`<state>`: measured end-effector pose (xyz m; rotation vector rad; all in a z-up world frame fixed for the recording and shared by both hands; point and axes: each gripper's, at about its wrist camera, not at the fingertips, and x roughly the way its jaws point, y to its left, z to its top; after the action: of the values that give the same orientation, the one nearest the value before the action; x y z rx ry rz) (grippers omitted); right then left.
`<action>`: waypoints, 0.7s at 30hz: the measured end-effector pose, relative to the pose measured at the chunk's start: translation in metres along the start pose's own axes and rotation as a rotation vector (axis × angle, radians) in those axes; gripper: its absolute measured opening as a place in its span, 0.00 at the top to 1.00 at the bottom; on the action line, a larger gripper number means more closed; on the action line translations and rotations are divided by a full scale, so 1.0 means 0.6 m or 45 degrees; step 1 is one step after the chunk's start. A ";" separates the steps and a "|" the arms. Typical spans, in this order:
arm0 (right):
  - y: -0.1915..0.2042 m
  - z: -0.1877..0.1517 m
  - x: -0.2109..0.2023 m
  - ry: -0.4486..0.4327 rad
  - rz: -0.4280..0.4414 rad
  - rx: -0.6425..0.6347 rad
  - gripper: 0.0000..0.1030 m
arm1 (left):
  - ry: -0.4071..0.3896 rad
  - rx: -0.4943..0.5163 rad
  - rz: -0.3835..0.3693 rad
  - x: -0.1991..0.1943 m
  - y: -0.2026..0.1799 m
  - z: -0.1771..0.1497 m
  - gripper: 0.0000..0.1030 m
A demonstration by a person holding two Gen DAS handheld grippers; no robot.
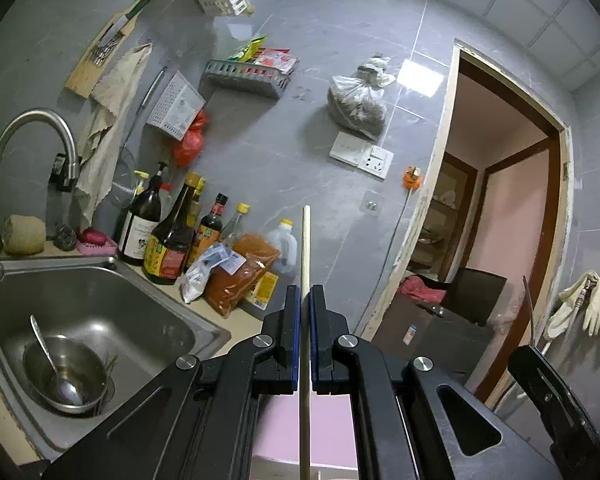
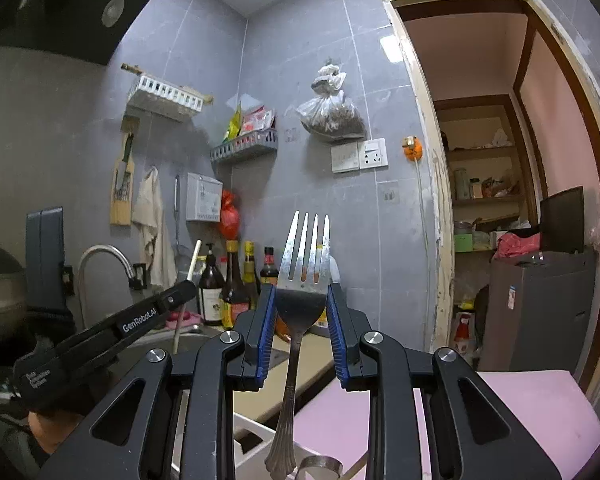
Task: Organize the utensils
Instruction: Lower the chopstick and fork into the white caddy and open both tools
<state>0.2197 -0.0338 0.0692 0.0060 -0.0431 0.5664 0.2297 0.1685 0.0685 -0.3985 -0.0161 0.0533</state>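
Note:
My left gripper (image 1: 305, 292) is shut on a pale wooden chopstick (image 1: 305, 248) that runs upright between its pads, held in the air above the counter. It also shows at the left of the right wrist view (image 2: 180, 292), with the chopstick (image 2: 194, 260) sticking up. My right gripper (image 2: 301, 292) is shut on a metal fork (image 2: 305, 256), tines up, its ornate handle hanging down between the fingers. A steel bowl (image 1: 66, 376) with a spoon (image 1: 52, 360) in it sits in the sink (image 1: 112, 292).
Sauce bottles (image 1: 168, 236) and spice bags (image 1: 236, 272) crowd the counter behind the sink. Wall racks (image 1: 244, 76), a cloth (image 1: 108, 120) and a faucet (image 1: 32, 136) are on the tiled wall. A doorway (image 2: 500, 200) opens at right. A pink surface (image 2: 520, 412) and a white slotted holder (image 2: 252, 436) lie below.

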 end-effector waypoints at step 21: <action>0.002 -0.046 -0.010 0.133 0.005 -0.056 0.77 | 0.226 0.129 -0.029 -0.044 -0.019 -0.064 0.96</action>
<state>0.2148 -0.0356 0.0417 -0.0664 0.0461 0.5687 0.2047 0.1415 0.0372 -0.3006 0.1564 -0.0041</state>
